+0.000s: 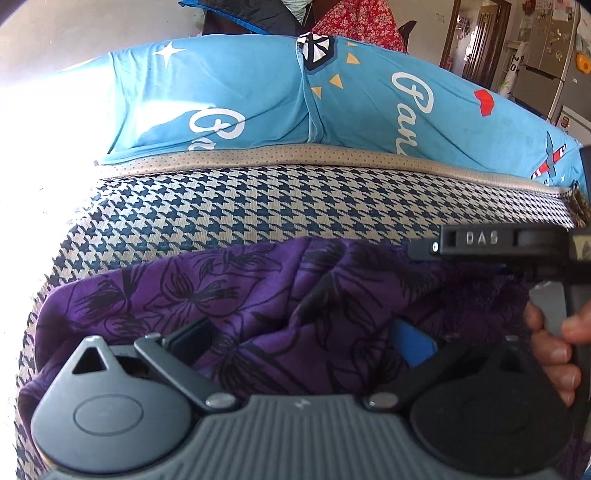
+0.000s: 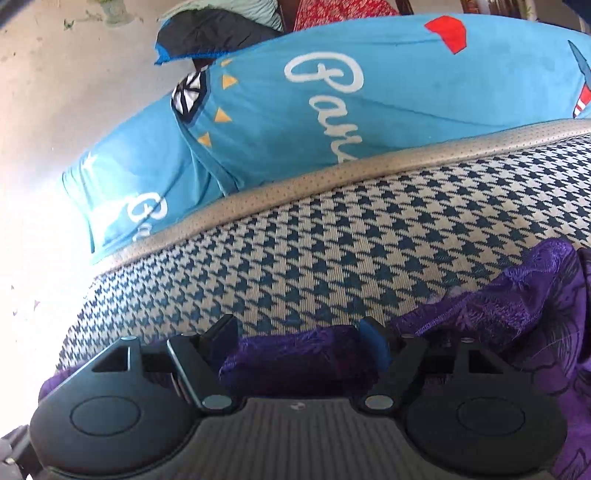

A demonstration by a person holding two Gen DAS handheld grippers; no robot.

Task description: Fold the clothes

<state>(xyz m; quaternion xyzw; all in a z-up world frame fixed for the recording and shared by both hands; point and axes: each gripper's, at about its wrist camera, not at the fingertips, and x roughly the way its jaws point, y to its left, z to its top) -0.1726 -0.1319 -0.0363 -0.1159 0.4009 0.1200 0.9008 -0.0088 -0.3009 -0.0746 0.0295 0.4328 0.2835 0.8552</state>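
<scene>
Both tongs stand spread over a purple floral garment (image 1: 258, 295) on a houndstooth cushion (image 1: 295, 199): left tongs (image 1: 306, 343) and right tongs (image 2: 299, 339) straddle bunched cloth, neither visibly clamping.

From where I steer, the garment (image 1: 258, 295) lies bunched on the mattress (image 1: 295, 199), at its near edge. Behind the mattress, along its far border, lies a pillow (image 1: 240, 96); more clothes (image 1: 354, 22) sit behind that.

A houndstooth cushion (image 1: 295, 199) carries the crumpled purple garment (image 1: 258, 295) and a blue pillow (image 1: 240, 92).
</scene>
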